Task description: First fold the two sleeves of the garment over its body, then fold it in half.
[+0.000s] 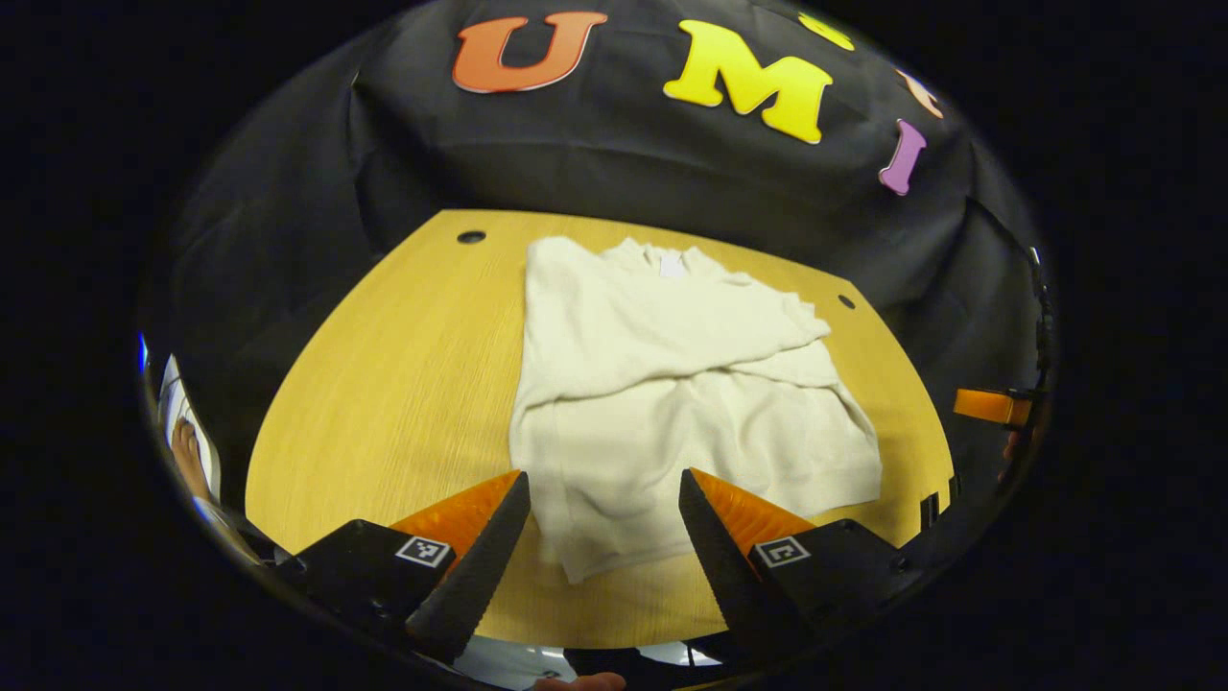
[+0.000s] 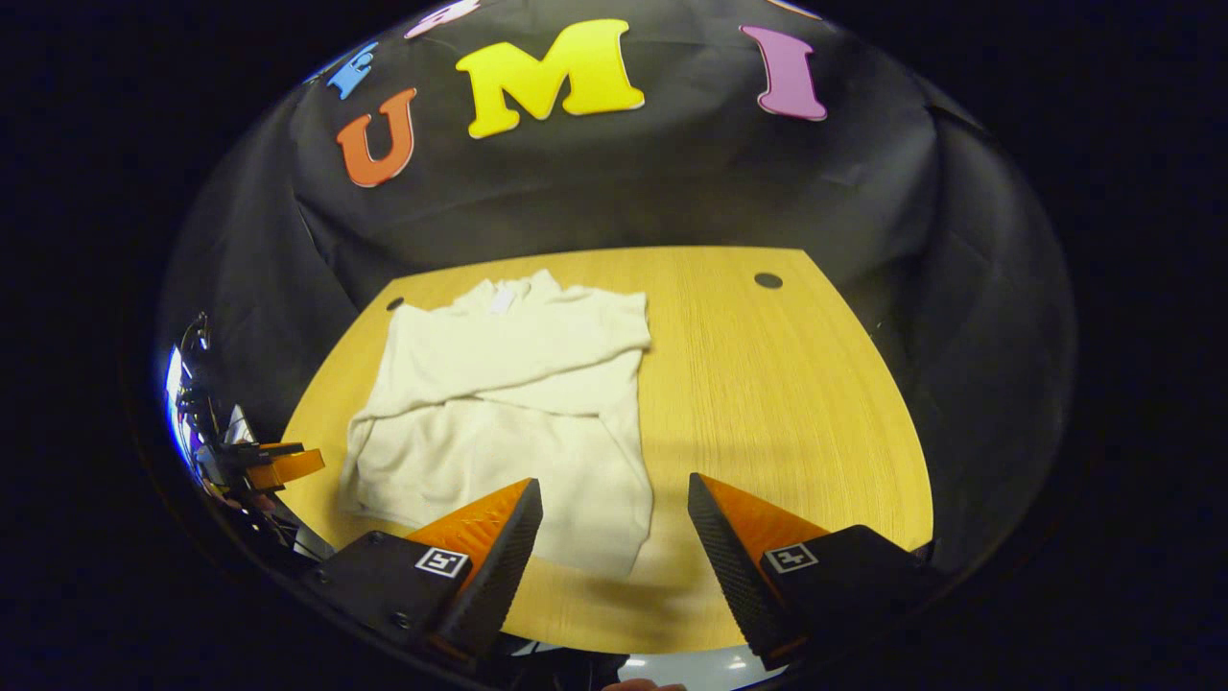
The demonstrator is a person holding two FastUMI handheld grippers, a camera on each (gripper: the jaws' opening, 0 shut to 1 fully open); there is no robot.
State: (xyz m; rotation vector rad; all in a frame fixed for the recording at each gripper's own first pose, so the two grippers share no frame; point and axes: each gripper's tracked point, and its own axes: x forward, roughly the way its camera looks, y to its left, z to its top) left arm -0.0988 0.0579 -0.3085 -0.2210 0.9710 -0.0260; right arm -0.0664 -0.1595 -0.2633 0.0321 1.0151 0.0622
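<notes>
Your left gripper (image 1: 604, 494) hangs with its fingers spread wide, apart from the cloth, above the near hem of the cream knit garment (image 1: 672, 403). That garment lies on the yellow wooden table (image 1: 384, 384), both sleeves folded across its body, collar toward the far edge.

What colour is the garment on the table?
Plain cream-white, no pattern: the garment shows best in the left gripper view, lying on the table.

One garment (image 1: 662, 403), one table (image 1: 403, 384).
</notes>
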